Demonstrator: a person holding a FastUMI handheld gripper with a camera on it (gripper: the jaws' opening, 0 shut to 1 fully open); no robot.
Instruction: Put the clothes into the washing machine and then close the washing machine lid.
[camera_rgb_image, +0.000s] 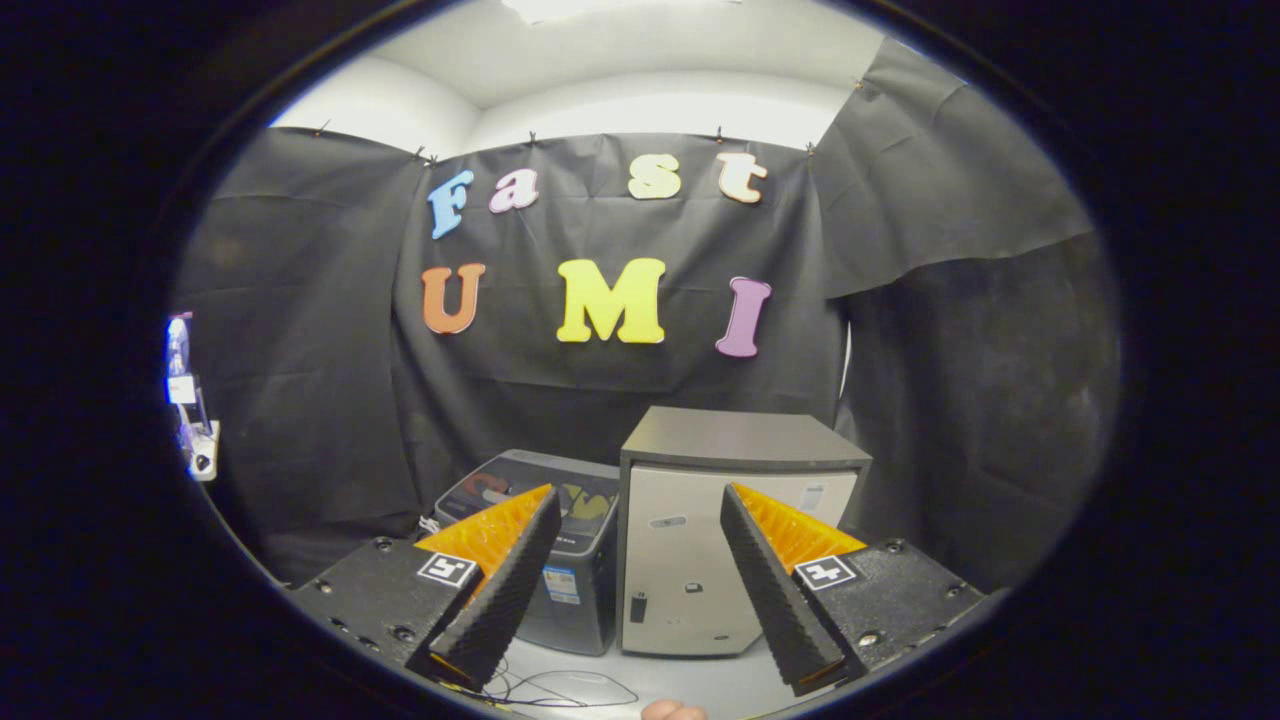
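My gripper (640, 520) is open, its two orange-and-black fingers spread wide with nothing between them. Beyond the left finger (505, 580) stands a small dark grey top-loading washing machine (575, 590); its dark, see-through lid (540, 490) lies down over the tub, with coloured shapes dimly visible through it. I cannot tell whether those shapes are clothes. The machine stands well ahead of the fingertips, on a white floor.
A silver cabinet with a dark top (700, 540) stands right beside the washing machine, beyond the gap between my fingers. Thin cables (560, 688) lie on the white floor (700, 680) just ahead. A fingertip (672, 711) shows below. A white device (190, 400) hangs at the left wall.
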